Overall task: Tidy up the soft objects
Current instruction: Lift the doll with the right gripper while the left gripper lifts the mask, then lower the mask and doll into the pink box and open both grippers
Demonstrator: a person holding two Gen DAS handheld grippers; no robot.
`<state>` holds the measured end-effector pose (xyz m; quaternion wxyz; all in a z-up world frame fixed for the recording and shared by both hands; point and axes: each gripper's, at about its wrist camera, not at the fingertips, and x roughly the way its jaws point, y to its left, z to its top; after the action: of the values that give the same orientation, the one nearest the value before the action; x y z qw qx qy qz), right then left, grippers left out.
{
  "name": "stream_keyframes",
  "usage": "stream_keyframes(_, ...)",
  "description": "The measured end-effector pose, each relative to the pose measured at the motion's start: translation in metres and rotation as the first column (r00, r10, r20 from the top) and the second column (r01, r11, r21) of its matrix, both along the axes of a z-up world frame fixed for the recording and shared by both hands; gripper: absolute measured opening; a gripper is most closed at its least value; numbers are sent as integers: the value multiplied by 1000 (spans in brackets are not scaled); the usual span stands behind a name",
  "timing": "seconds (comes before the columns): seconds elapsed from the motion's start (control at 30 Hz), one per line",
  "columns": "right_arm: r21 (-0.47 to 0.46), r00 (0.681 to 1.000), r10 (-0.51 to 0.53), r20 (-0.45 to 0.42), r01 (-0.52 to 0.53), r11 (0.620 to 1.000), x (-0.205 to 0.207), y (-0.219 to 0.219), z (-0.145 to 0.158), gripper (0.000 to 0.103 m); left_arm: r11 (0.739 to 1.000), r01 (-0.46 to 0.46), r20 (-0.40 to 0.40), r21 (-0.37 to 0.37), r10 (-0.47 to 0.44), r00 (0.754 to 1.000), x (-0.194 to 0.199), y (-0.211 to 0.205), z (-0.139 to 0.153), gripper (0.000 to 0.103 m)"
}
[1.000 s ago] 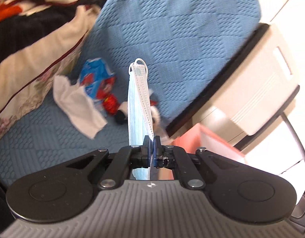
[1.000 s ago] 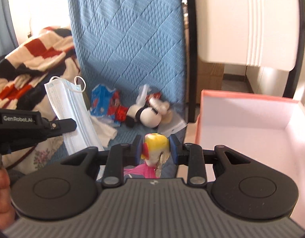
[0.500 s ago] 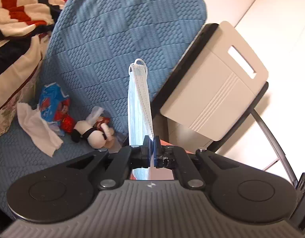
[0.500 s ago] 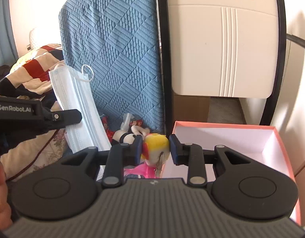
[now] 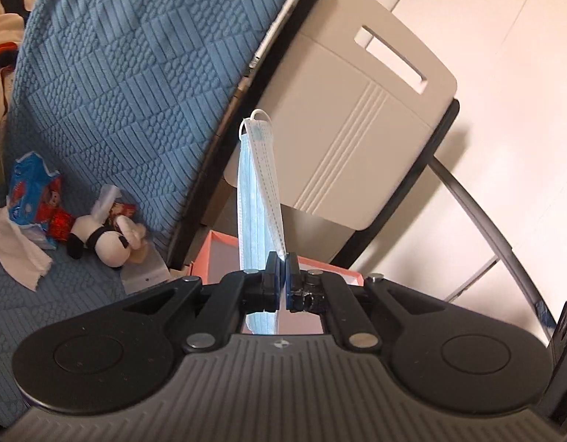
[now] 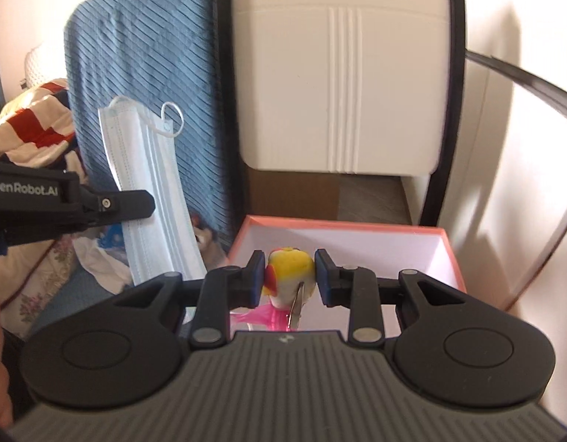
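My left gripper (image 5: 282, 263) is shut on a folded light-blue face mask (image 5: 259, 191) that stands upright above the jaws; the mask also shows in the right wrist view (image 6: 151, 199), held by the left gripper (image 6: 147, 200). My right gripper (image 6: 289, 270) is shut on a small yellow, red and white plush toy (image 6: 291, 269) with pink trim, held over the near edge of a pink-rimmed white box (image 6: 454, 258). The box (image 5: 213, 254) shows partly behind the left jaws.
A blue quilted cushion (image 5: 129, 73) stands at the left, with a black-and-white plush (image 5: 106, 239), a blue and red packet (image 5: 29, 191) and white tissue (image 5: 14, 246) on the seat. A cream chair back (image 6: 338, 73) rises behind the box. A striped blanket (image 6: 37, 125) lies far left.
Both grippers have swung right, away from the cushion, and moved towards the box and chair back. The mask and the plush toy stay held.
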<state>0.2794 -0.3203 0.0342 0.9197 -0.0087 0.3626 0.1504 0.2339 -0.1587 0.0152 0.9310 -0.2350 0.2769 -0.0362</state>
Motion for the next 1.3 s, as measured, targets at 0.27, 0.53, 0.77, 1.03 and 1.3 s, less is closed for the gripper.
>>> stream_keyframes(0.27, -51, 988, -78, -135, 72, 996, 4, -46, -59, 32, 993, 113, -121, 42, -107, 987, 27, -54, -46, 3)
stream_keyframes(0.53, -73, 961, -131, -242, 117, 990, 6, -74, -104, 32, 985, 161, -237, 66, -142, 961, 45, -80, -87, 4)
stream_keyframes(0.77, -76, 944, -170, -282, 155, 985, 5, -84, -115, 34, 980, 191, -305, 56, -165, 938, 54, -85, -104, 4)
stream_keyframes(1.03, -58, 952, -197, -236, 189, 980, -2, -82, -85, 46, 965, 204, -222, 162, -166, 961, 40, -85, -71, 36)
stream_keyframes(1.3, -24, 976, -181, -124, 180, 983, -12, -58, -27, 46, 969, 166, -67, 182, -156, 985, 8, -54, -9, 36)
